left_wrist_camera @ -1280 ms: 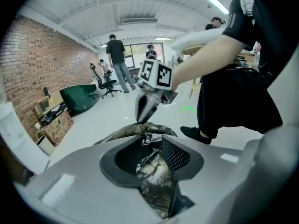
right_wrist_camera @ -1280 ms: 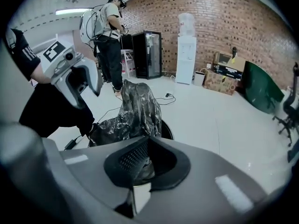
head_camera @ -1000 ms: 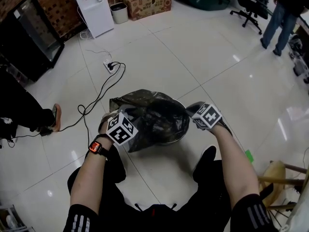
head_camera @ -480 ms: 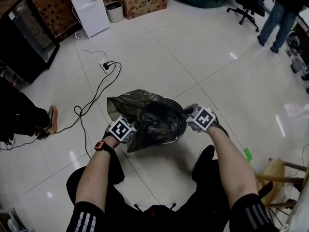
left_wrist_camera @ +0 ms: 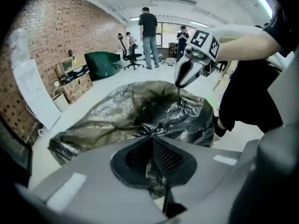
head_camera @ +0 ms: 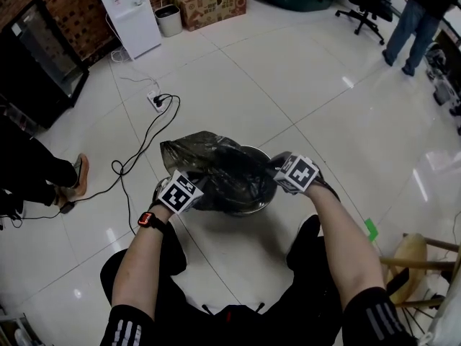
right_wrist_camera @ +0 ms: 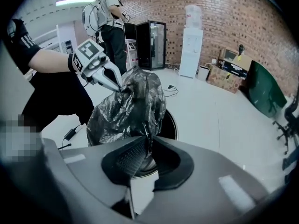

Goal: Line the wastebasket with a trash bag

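Observation:
A round metal wastebasket stands on the tiled floor between my knees. A black trash bag is draped over it, bunched up toward the left and back. My left gripper is low at the basket's left rim. Its jaws have just closed, and in the left gripper view it is shut on a pinch of bag film. My right gripper is at the right rim. Its jaws have just been opening and stand slightly apart. The bag's edge still lies between them.
A power strip with a black cable lies on the floor behind the basket. A person's leg and foot are at the left. A wooden stool stands at the right. A water dispenser, boxes and another person are far back.
My left gripper has sunk toward the floor at the basket's left side, taking the bag's edge down with it, so the bag sits lower and flatter. The right gripper has stayed at the right rim.

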Motion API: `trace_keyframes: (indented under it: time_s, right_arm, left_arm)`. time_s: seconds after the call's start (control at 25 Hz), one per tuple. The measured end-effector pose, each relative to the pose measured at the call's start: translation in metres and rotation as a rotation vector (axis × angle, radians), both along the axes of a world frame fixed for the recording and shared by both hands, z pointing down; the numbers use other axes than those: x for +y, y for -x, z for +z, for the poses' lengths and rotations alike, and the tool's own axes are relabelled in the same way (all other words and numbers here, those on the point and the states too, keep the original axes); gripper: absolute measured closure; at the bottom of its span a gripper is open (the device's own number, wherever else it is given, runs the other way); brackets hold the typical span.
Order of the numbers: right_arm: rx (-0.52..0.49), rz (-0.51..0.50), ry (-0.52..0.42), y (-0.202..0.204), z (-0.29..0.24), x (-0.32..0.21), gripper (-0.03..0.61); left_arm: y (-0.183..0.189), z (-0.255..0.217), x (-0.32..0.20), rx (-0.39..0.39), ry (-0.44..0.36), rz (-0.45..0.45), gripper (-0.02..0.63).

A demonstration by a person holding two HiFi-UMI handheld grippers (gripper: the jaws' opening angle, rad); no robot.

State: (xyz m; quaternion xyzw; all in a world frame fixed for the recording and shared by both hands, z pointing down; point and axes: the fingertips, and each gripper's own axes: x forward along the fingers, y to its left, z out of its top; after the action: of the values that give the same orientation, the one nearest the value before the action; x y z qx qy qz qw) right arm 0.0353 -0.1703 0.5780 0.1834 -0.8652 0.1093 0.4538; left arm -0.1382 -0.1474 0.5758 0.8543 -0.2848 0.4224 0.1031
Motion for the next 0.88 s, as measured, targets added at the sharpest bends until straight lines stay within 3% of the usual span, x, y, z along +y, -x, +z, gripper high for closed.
trace_keyframes:
  time_s: [0.24, 0.4, 0.56, 0.72, 0.88]
  right_arm:
    - [0.030, -0.022, -0.025, 0.000, -0.011, 0.003, 0.522]
    - [0.014, -0.049, -0.052, 0.004, -0.024, 0.006, 0.518]
    - [-0.137, 0.043, -0.061, 0.009, -0.057, -0.014, 0.517]
    - [-0.338, 0.134, 0.026, 0.015, -0.092, -0.022, 0.460]
    - [-0.437, 0.165, 0.049, 0.019, -0.117, -0.026, 0.454]
  left_arm:
    - [-0.024, -0.066, -0.014, -0.034, -0.163, 0.063, 0.614]
    - [-0.053, -0.083, -0.007, -0.074, -0.225, 0.153, 0.614]
    - [-0.089, -0.086, 0.005, -0.091, -0.252, 0.255, 0.614]
    - [-0.123, -0.074, 0.020, -0.119, -0.249, 0.353, 0.612]
    - [-0.155, -0.051, 0.035, -0.169, -0.232, 0.452, 0.582]
